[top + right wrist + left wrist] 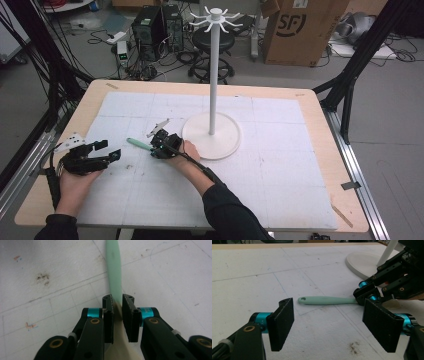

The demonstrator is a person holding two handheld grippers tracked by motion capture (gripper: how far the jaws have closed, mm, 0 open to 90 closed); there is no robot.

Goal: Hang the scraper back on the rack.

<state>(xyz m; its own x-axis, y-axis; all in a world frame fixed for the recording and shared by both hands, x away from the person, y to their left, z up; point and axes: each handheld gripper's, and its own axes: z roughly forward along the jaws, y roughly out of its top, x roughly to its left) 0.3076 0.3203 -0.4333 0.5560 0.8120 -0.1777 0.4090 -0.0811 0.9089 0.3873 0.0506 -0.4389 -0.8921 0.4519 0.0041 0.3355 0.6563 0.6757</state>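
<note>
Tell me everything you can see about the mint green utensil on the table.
The utensil has a slim, mint-green handle, smooth and plastic-like, with a small hanging hole in its rounded free end. Toward the other end it turns into a cream, translucent-looking part. It lies flat on the white mat, beside the stand's round base. The right gripper has its jaws shut on it where green meets cream.

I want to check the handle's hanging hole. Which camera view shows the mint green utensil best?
The left gripper view: the mint green utensil lies side-on, its end hole plain, with the right gripper closed on it. The right gripper view shows its handle running off the top edge. In the high view it is a small sliver.
</note>
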